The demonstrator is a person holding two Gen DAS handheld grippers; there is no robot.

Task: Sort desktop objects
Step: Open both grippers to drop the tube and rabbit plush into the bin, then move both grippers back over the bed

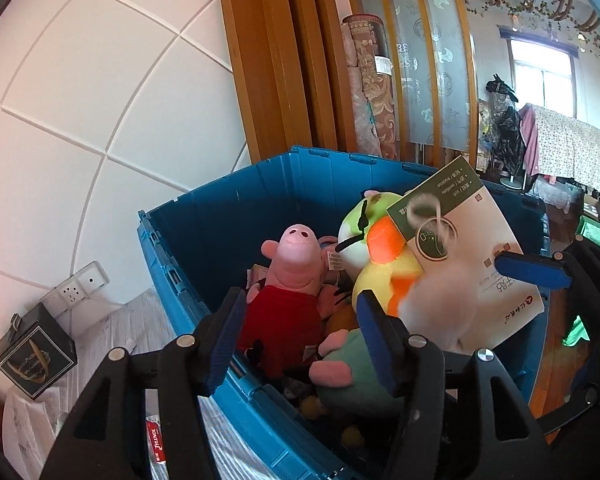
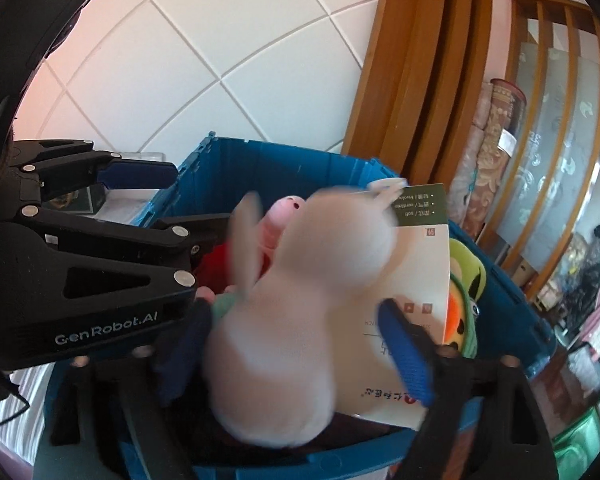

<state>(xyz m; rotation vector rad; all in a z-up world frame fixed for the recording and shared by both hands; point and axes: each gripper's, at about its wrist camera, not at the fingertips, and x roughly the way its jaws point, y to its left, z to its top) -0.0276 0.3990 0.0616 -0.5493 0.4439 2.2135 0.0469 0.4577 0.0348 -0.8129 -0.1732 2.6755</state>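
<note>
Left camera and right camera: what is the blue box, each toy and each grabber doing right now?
blue crate: top open, toys piled inside.
pink pig plush: lying in the crate, snout up.
green and yellow plush: in the crate, beside the pig.
white plush: blurred, between the right gripper's fingers.
card pack: tilted, in the crate.
left gripper: open, empty.
right gripper: open around the white plush.

The left hand-held gripper [image 1: 296, 340] points forward and somewhat downward, its blue-padded jaws standing apart with nothing pressed between them. The right hand-held gripper [image 2: 296, 352] sits just beside it at the same downward tilt, jaws spread wide, its pads gripping nothing.
</note>
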